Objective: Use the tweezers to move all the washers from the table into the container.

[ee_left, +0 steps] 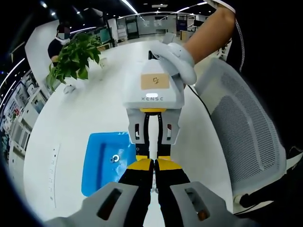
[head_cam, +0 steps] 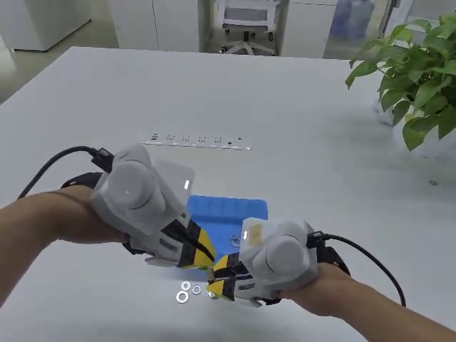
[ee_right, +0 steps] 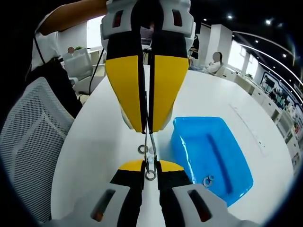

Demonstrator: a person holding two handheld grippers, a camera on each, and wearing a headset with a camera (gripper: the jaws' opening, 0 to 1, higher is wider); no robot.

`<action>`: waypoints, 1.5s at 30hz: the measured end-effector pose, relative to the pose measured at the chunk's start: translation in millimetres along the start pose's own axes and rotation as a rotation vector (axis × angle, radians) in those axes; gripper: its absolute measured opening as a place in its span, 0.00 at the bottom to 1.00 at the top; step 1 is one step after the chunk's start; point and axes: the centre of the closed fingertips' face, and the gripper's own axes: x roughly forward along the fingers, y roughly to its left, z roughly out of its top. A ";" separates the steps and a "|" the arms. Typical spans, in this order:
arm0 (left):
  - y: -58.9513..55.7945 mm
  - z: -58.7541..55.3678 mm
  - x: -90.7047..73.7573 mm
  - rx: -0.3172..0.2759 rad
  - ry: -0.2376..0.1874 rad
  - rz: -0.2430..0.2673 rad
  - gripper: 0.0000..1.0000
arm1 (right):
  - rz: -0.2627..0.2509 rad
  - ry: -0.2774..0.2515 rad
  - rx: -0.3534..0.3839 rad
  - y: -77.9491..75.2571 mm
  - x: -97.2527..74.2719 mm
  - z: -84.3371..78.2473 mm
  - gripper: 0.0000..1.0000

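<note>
The left hand-held gripper [ee_right: 147, 128] is squeezing its flat yellow pads tight on the thin, shiny metal tweezers [ee_right: 151, 144]. The right hand-held gripper [ee_right: 150, 164] is facing it nose to nose. Its black and yellow jaws are pressing in on the tweezers' skinny legs too.

The tweezers' tips are sitting at a small round metal washer [ee_right: 150, 176] with a hole in the middle. It is lying on the smooth white desk [ee_right: 94, 156]. I cannot tell if the tips are pinching it. A second washer [ee_right: 142, 149] is lying just beside it, at 11 o'clock.

The container [ee_right: 222, 142] is a shallow blue plastic tray with rounded corners. In the right gripper view it is sitting at 3 o'clock from the tweezers. A third washer [ee_right: 208, 180] is lying flat on its floor.

In the head view, a little bunch of washers [head_cam: 182, 296] is lying on the desk at 6 o'clock from the container, just under the two grippers. A long flat power strip [head_cam: 192, 140] is lying at 12 o'clock from the container. A leafy green plant [head_cam: 420, 78] is standing at 2 o'clock. In the left gripper view, a grey mesh chair [ee_left: 241, 132] is standing by the desk at 3 o'clock.
</note>
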 end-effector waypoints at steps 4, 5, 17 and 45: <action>-1.0 -2.4 2.1 -0.004 0.002 -0.005 0.05 | 0.004 0.000 0.008 2.3 2.3 -1.9 0.12; -1.7 -2.8 2.6 -0.004 0.004 -0.007 0.05 | 0.006 0.001 0.008 3.2 3.2 -2.7 0.12; -5.5 -6.5 8.7 -0.013 0.007 -0.019 0.05 | 0.014 0.005 0.027 7.0 7.0 -8.2 0.12; 0.2 -4.9 13.5 -0.021 -0.006 -0.025 0.05 | 0.021 0.013 0.043 6.4 9.9 -13.9 0.10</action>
